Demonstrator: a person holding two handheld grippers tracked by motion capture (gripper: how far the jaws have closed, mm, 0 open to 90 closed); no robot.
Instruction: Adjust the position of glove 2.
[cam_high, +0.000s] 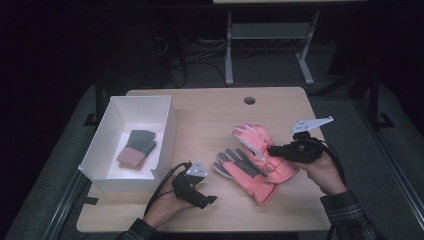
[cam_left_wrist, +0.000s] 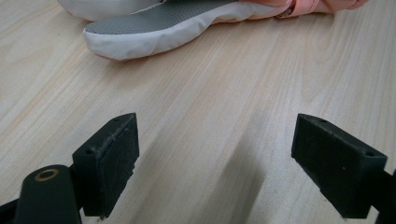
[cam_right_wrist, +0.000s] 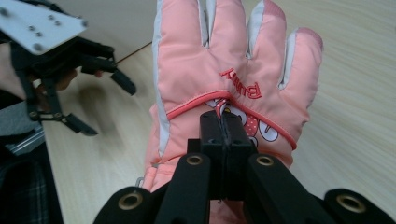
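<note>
Right gripper (cam_right_wrist: 223, 122) clamps the pink glove (cam_right_wrist: 224, 70); left gripper (cam_left_wrist: 215, 158) gapes empty over the table (cam_left_wrist: 210, 93)

The pink glove (cam_right_wrist: 224, 70) looks like smooth padded cloth with stitched seams, and the second glove (cam_left_wrist: 159, 18) has a grey, finely dotted palm. The table (cam_left_wrist: 210, 116) is pale matt wood grain; the jaw pads are matt black plastic.

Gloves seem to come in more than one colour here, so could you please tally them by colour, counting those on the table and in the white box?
Pink ski gloves: 2, one palm-up on the table, one pinched by the right gripper at its back.
Grey-and-pink knit gloves in the white box: seemingly 2, stacked.
Total: 4.
</note>
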